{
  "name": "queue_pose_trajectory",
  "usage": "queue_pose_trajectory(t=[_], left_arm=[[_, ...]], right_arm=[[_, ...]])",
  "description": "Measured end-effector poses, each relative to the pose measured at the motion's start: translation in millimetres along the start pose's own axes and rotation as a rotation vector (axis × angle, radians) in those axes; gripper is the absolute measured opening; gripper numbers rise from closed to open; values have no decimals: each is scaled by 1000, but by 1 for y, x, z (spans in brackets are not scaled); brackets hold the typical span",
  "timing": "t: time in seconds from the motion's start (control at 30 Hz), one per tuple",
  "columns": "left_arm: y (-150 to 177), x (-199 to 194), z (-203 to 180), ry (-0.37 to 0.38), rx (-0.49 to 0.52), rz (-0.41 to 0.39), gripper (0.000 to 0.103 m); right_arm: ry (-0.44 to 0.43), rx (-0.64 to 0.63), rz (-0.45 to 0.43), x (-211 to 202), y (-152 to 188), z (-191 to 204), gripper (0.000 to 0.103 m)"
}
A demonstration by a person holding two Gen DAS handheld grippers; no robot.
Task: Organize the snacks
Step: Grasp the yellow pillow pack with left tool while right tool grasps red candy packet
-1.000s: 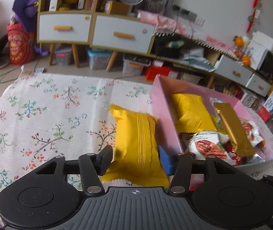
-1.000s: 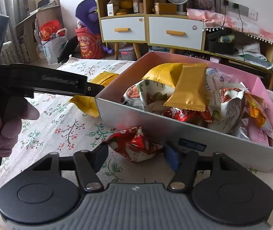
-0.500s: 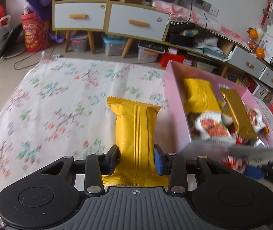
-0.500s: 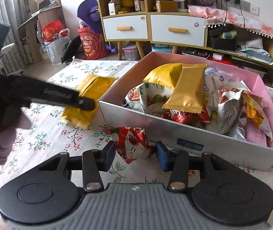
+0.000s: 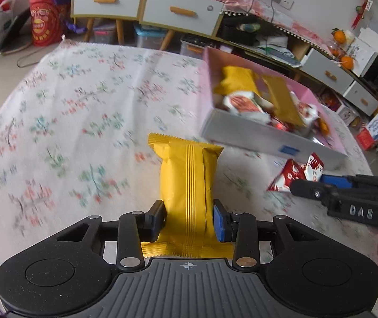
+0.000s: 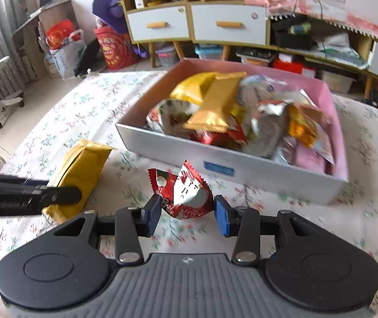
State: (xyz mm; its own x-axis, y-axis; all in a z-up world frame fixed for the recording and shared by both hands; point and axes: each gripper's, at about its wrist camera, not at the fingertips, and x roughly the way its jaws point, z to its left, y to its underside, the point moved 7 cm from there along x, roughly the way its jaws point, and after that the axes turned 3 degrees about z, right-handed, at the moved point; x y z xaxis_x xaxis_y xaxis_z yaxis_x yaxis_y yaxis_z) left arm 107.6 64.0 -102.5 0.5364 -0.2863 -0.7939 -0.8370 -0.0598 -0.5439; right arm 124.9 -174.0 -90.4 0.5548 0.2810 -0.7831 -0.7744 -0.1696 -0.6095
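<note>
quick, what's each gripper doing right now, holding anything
Left gripper: shut on the yellow snack packet, its jaws having just closed in.
Right gripper: shut on the red snack packet, jaws likewise just closed.

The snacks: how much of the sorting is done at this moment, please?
Done: the pink box already holds a pile of packets. In hand: the left gripper is clamped on the yellow packet, and the right gripper has just closed on the red packet. Left: both packets are still outside the box, above the floral cloth.
</note>
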Motion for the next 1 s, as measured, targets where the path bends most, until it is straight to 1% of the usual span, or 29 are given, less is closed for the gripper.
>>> queue_pose_trajectory(t=[0.13,0.27,0.33,0.37,0.4,0.43,0.47,0.5,0.6,0.73,0.83,0.9,1.0], left_arm=[[10,-4,-7,8,-24,4,36],[17,-7,-13,9,1,-7,38],[19,-6,-14,1,14,-13,43],[21,-5,-14,-2,16,-12,51],[23,-4,-14,-5,16,-11,61],[25,-3,-14,-5,17,-10,64],[26,-1,-15,-6,19,-7,65],[27,0,-16,-8,24,-5,66],[27,3,-19,-18,55,-14,67],[27,5,-25,-26,83,-25,66],[27,7,-30,-46,116,-34,62],[27,8,-32,-54,128,-40,54],[25,8,-33,-55,126,-42,49]], right_arm=[[4,54,46,-7,5,-9,40],[-32,192,103,-12,13,-22,40],[-60,259,108,-14,15,-30,41],[-68,281,102,-15,14,-34,44],[-74,301,96,-16,14,-37,49],[-79,323,86,-16,13,-40,61],[-78,340,77,-17,13,-43,70],[-78,352,71,-17,13,-44,71],[-86,361,65,-12,11,-42,71],[-72,320,74,-4,9,-32,71],[-48,278,80,5,8,-22,70],[-28,250,81,9,7,-19,67],[13,202,81,15,7,-15,61]])
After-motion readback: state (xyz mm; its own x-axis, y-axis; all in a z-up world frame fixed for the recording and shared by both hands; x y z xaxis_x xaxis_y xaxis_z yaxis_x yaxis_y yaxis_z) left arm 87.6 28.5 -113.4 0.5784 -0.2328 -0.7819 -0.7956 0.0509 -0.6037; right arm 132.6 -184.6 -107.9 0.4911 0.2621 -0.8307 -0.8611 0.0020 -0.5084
